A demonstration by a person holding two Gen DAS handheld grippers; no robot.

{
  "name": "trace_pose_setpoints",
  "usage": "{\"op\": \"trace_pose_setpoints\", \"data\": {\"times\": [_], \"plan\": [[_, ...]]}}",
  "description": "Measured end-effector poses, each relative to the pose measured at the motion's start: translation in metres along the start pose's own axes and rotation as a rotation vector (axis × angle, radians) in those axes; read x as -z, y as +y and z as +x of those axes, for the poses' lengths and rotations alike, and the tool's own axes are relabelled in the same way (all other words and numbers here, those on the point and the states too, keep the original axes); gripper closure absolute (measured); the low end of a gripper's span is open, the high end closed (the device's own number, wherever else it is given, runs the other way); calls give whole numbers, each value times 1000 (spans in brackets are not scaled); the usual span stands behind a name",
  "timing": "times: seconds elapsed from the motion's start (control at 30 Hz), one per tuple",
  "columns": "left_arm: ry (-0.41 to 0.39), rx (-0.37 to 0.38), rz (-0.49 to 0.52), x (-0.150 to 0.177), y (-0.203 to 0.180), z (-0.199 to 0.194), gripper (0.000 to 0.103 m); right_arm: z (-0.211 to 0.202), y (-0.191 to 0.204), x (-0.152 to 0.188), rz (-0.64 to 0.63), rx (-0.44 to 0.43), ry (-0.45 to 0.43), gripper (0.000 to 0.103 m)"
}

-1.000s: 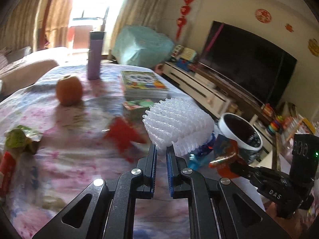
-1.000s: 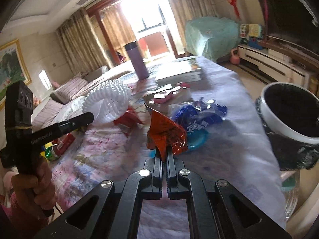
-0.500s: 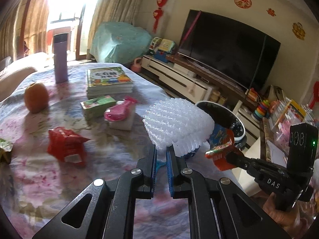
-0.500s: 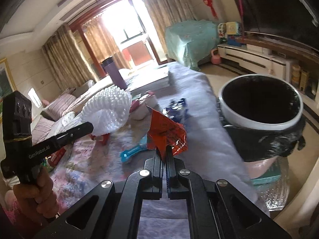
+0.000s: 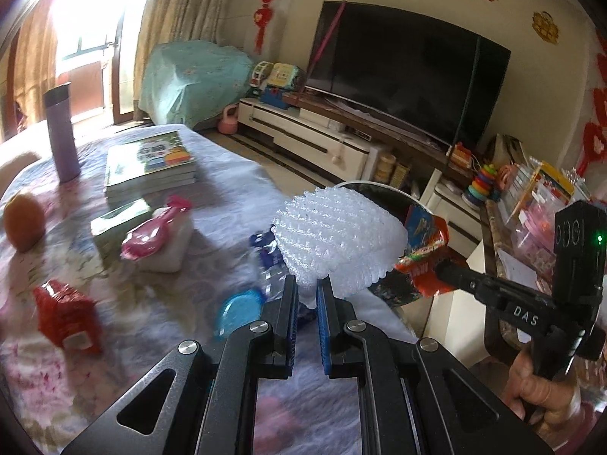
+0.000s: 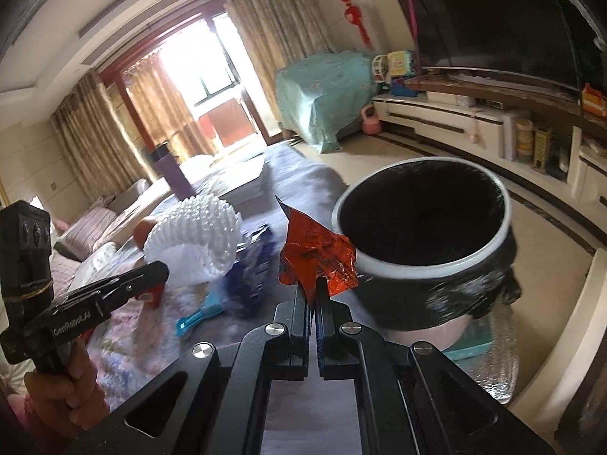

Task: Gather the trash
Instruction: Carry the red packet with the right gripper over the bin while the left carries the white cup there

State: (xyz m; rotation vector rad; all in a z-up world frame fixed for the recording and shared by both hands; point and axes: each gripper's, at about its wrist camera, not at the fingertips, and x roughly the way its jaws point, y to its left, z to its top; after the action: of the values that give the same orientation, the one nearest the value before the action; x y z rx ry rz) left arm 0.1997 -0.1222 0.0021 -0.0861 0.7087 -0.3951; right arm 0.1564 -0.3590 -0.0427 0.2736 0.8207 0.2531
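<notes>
Right wrist view: the right gripper (image 6: 313, 292) pinches an orange snack wrapper (image 6: 316, 256) just beside the rim of the black-lined trash bin (image 6: 425, 261), off the desk (image 5: 242, 185) edge. The left gripper (image 5: 307, 295) clamps white foam netting (image 5: 337, 239) above that edge.

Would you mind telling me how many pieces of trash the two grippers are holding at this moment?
2. The left gripper pinches the white foam fruit net; the right gripper pinches the orange snack wrapper beside the bin. More litter remains on the table.
</notes>
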Motion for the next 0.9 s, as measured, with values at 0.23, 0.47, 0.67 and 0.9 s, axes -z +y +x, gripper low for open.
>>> {"op": "trace_pose_setpoints", "data": {"times": [0.23, 0.47, 0.67, 0.9], "plan": [[20, 21, 33, -15, -15, 28, 95, -2, -28, -13, 34, 41, -12, 101], [34, 22, 50, -30, -28, 50, 95, 2, -45, -23, 46, 66, -15, 101], [44, 21, 65, -41, -39, 68, 95, 7, -55, -31, 50, 80, -17, 101], [61, 20, 75, -49, -46, 87, 95, 10, -65, -36, 57, 96, -17, 101]]}}
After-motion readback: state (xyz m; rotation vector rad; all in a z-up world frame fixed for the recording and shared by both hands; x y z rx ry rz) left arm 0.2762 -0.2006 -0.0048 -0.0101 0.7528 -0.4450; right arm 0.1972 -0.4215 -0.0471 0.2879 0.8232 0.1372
